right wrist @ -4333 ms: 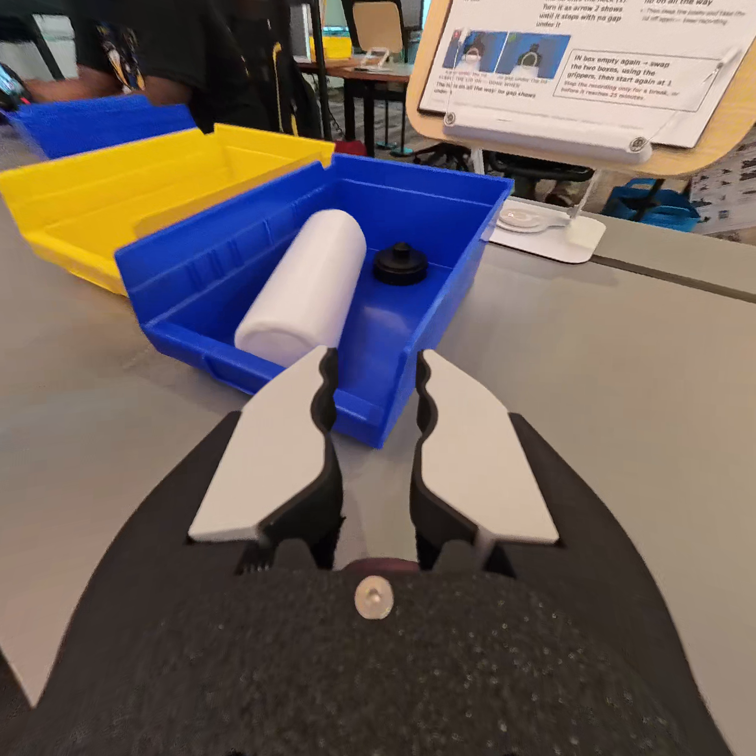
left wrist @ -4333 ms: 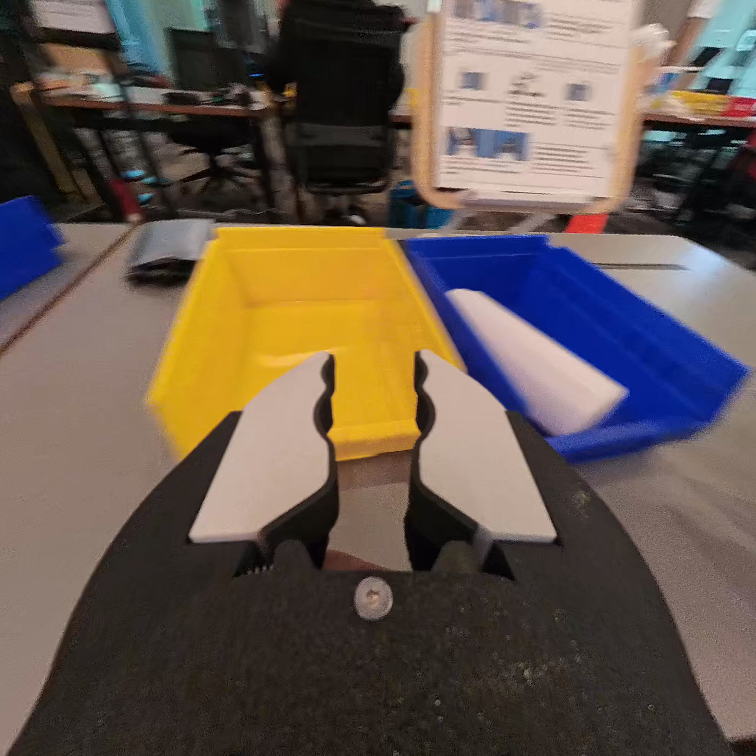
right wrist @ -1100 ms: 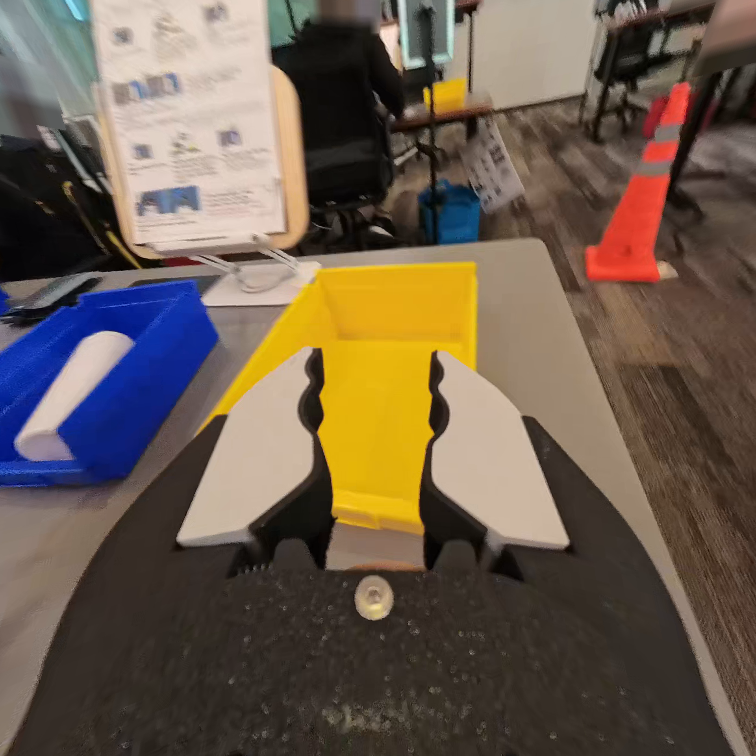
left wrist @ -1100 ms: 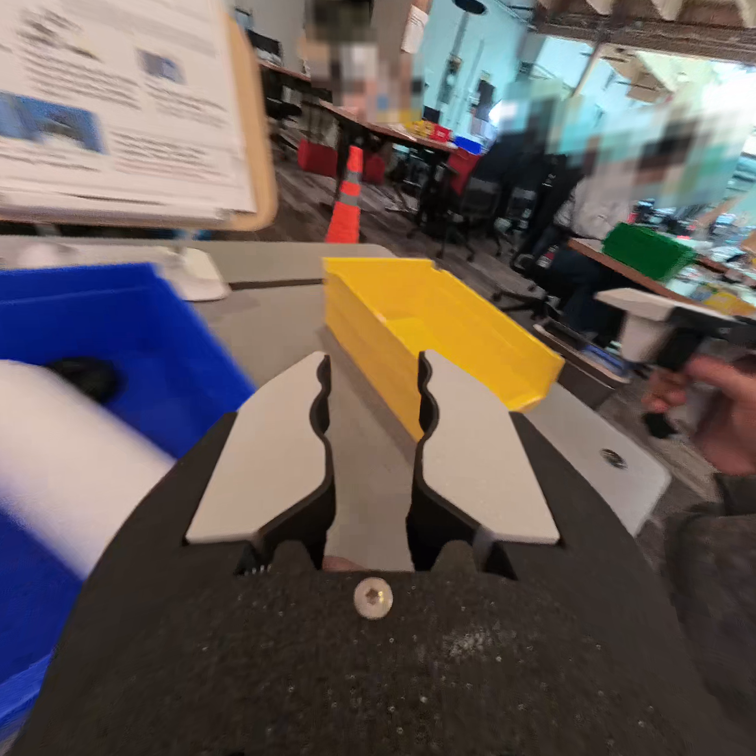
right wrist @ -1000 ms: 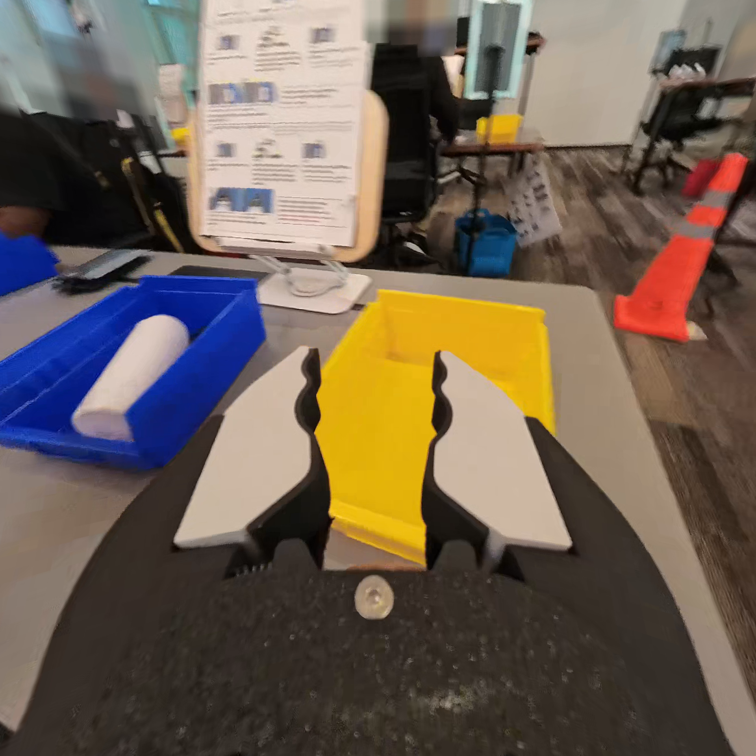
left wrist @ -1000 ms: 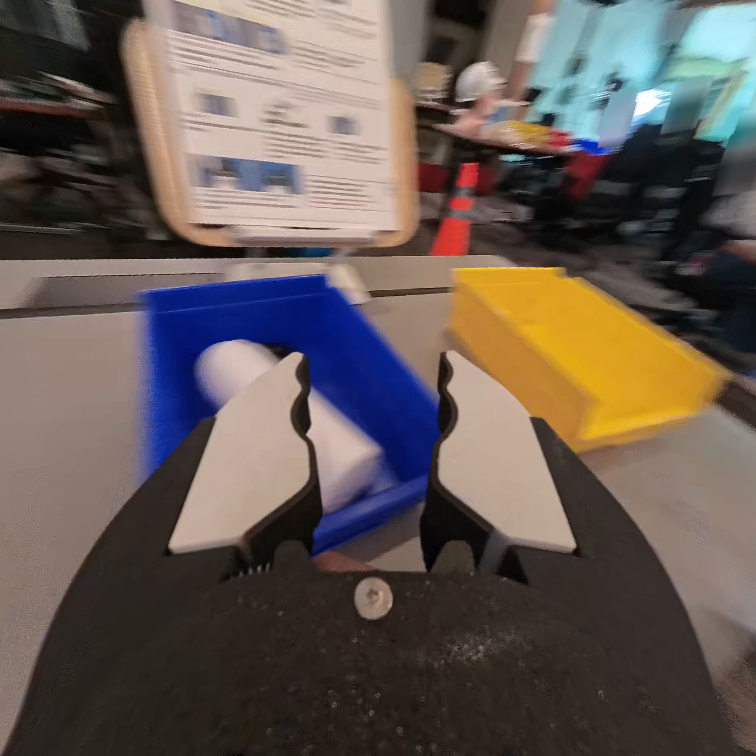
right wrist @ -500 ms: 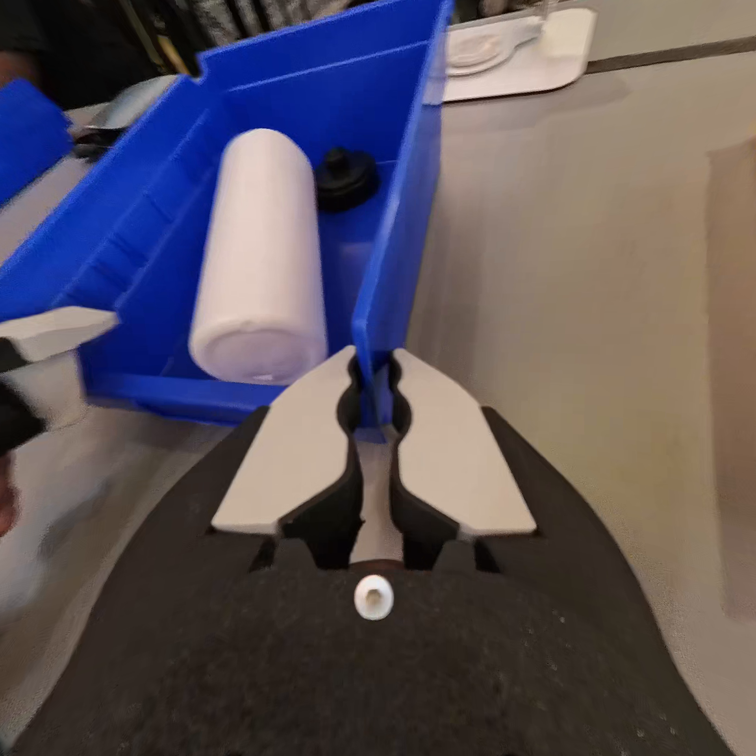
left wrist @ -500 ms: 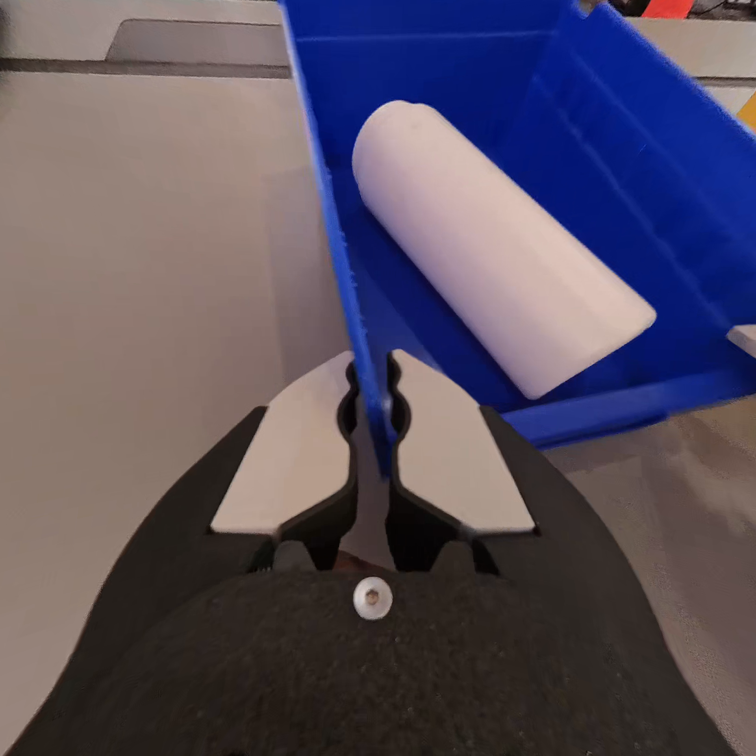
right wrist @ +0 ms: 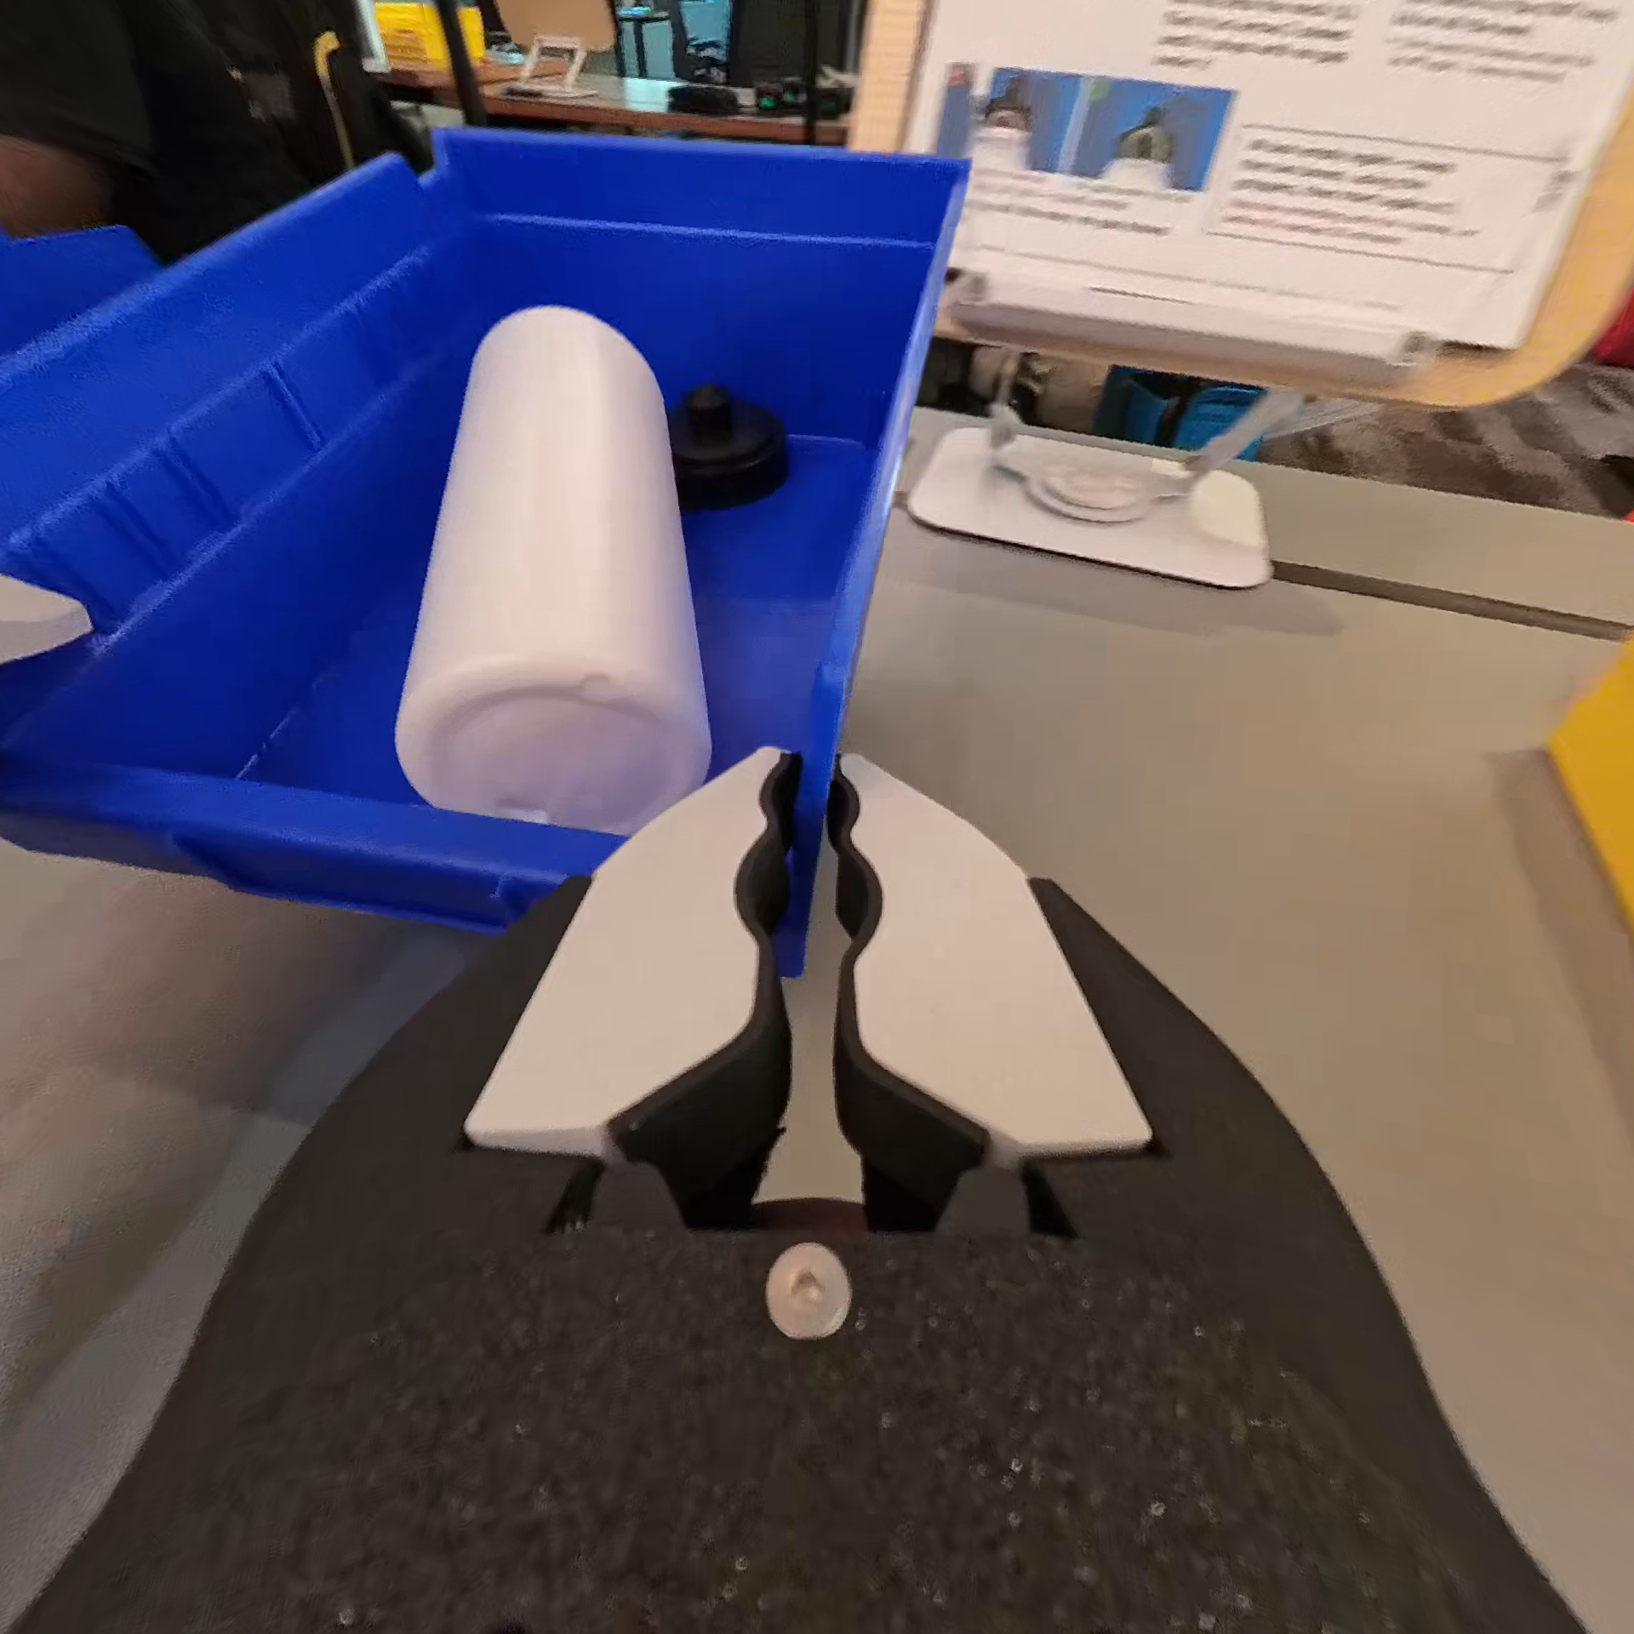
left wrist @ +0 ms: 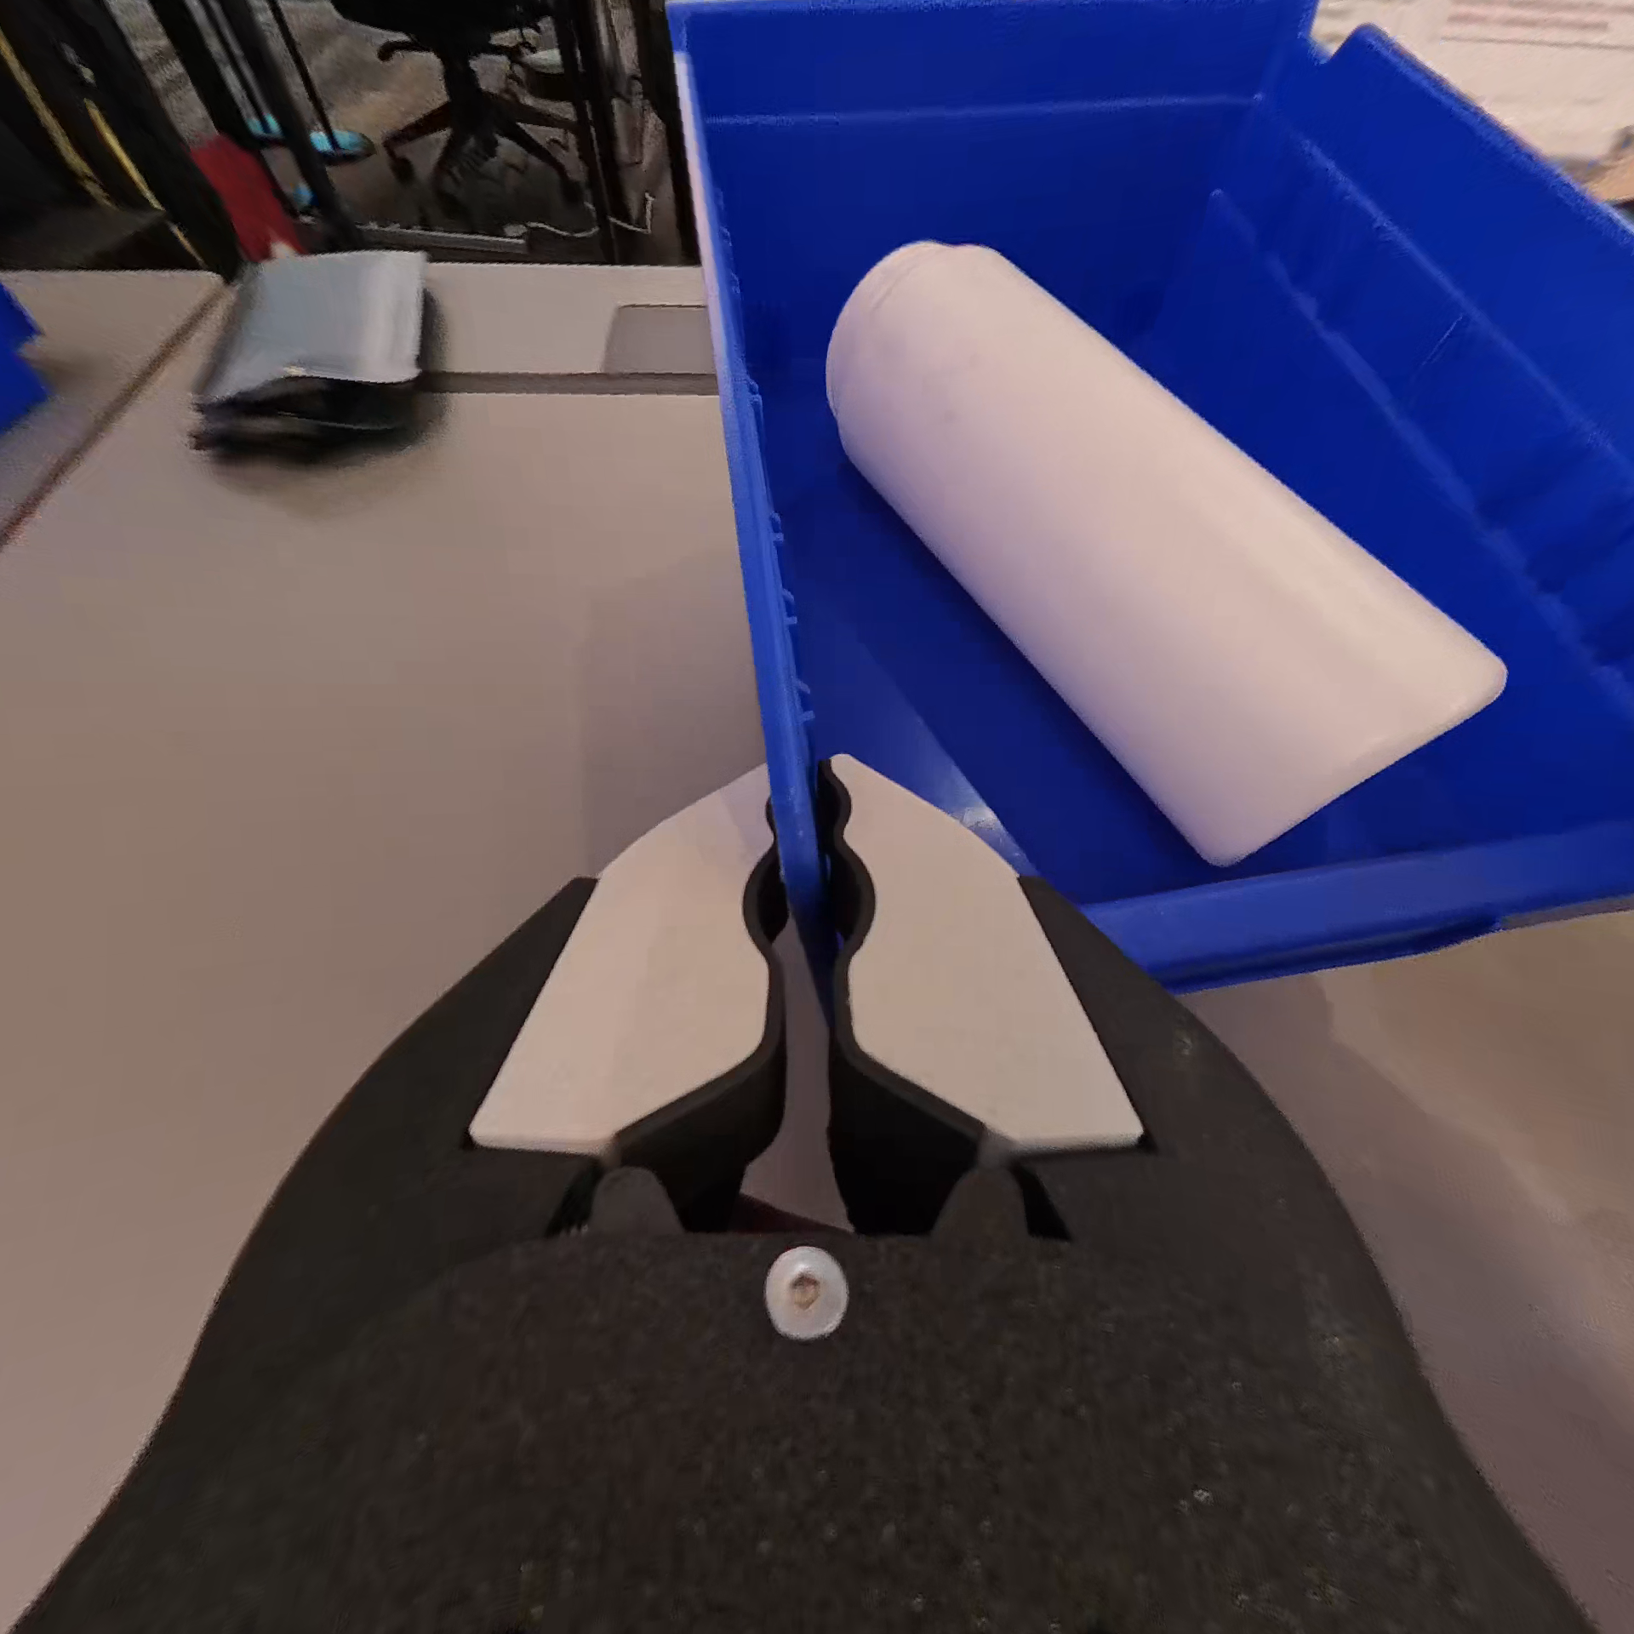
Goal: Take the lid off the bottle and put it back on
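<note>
Both grippers pinch the blue bin (left wrist: 973,124) by its side walls: the left gripper (left wrist: 800,849) has its fingers pressed onto one wall's near end, the right gripper (right wrist: 813,840) clamps the opposite wall, probably to shift or lift the bin level from two sides. The white bottle (right wrist: 557,566) lies on its side inside the bin, just ahead of the right fingers and to their left, with a black lid (right wrist: 729,451) beyond it on the bin floor, seemingly off. Ahead and right, a stand (right wrist: 1088,504) rests on the table (right wrist: 1194,840)
</note>
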Tool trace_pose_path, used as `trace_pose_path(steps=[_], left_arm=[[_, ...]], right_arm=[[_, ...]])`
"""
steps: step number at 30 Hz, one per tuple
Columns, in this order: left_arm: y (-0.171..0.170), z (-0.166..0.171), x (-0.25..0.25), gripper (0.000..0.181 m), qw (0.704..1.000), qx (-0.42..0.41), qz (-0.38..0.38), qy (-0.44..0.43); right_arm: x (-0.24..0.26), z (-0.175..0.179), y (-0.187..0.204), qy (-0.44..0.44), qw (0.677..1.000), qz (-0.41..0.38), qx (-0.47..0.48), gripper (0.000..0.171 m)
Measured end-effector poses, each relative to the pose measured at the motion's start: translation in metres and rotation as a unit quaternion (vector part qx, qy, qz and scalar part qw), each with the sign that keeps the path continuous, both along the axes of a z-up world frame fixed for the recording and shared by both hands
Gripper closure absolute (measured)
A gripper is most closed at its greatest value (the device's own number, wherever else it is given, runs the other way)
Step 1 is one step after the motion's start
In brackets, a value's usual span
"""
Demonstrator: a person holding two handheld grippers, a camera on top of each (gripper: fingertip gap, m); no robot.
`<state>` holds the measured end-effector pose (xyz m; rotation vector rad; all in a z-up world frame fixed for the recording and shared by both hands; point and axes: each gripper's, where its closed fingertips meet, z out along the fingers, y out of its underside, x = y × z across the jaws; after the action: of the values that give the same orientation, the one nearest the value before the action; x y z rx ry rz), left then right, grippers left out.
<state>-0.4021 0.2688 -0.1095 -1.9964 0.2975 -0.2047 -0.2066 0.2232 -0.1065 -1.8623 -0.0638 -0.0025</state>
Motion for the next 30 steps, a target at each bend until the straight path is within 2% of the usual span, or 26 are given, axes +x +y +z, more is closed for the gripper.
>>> trace_pose_path(steps=[6,10,14,17,19,23,27,30], left_arm=[[0.026,-0.021,-0.08,0.179,1.0,-0.006,-0.003,0.017],[0.031,-0.052,-0.1,0.178,0.998,-0.059,0.009,0.018],[0.037,-0.05,-0.11,0.179,0.998,-0.055,0.032,0.005],[0.041,-0.05,-0.121,0.176,0.997,-0.055,0.059,-0.006],[0.042,-0.05,-0.131,0.162,0.995,-0.06,0.074,-0.009],[0.039,-0.045,-0.138,0.152,0.995,-0.06,0.077,-0.038],[0.023,-0.001,-0.14,0.143,0.993,-0.005,0.078,-0.091],[-0.004,0.031,-0.13,0.131,0.991,0.029,0.068,-0.114]], right_arm=[[-0.086,-0.026,0.026,-0.009,0.998,0.053,-0.037,0.164],[-0.108,-0.055,0.031,0.014,0.995,0.055,-0.087,0.164],[-0.121,-0.058,0.03,0.033,0.994,0.08,-0.071,0.161],[-0.135,-0.056,0.023,0.048,0.984,0.141,-0.094,0.156],[-0.138,-0.05,0.009,0.052,0.976,0.185,-0.103,0.156],[-0.119,-0.025,-0.042,0.011,0.967,0.244,-0.075,0.155],[-0.067,0.004,-0.107,-0.006,0.943,0.331,-0.029,0.146],[0.016,0.028,-0.128,-0.021,0.958,0.283,0.029,0.146]])
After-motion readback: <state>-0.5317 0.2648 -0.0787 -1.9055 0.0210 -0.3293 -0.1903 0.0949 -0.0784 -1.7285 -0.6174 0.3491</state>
